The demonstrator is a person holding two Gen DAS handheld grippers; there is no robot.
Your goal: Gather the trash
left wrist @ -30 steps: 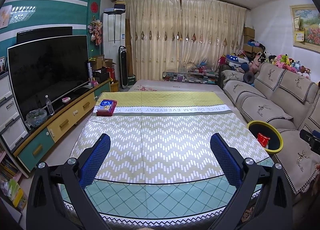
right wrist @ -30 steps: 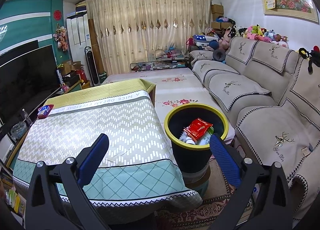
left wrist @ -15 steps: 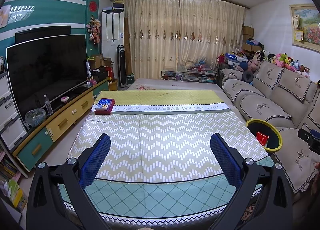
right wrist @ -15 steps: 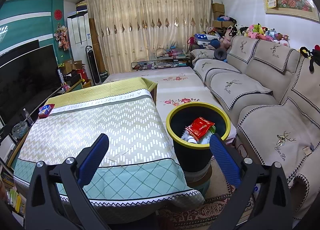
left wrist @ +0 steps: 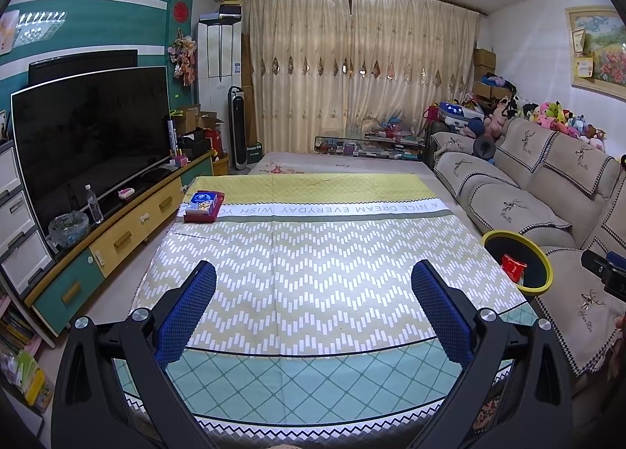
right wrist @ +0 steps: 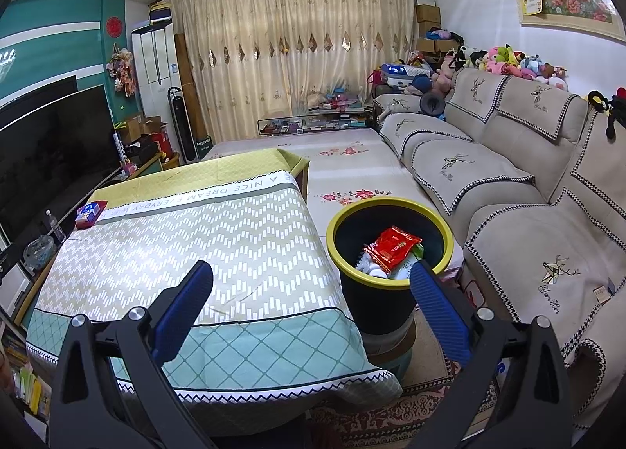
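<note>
A black trash bin with a yellow rim (right wrist: 344,214) stands on the floor between the table and the sofa; in the left wrist view the same bin (left wrist: 544,257) shows at the right. Inside lie a red wrapper (right wrist: 393,247) and some white pieces. My right gripper (right wrist: 311,281) is open and empty, hovering near the table's front right corner, its right finger just in front of the bin. My left gripper (left wrist: 313,279) is open and empty over the near part of the table. A red tray holding a blue packet (left wrist: 203,206) sits at the table's far left.
The table (left wrist: 313,245) wears a chevron-patterned cloth. A beige sofa (right wrist: 528,191) runs along the right. A TV (left wrist: 90,136) on a low cabinet with a bottle and glass bowl stands left. A patterned rug lies under the bin.
Both grippers have drifted slightly back and up, so the table and bin look a little farther. Both stay open and empty.
</note>
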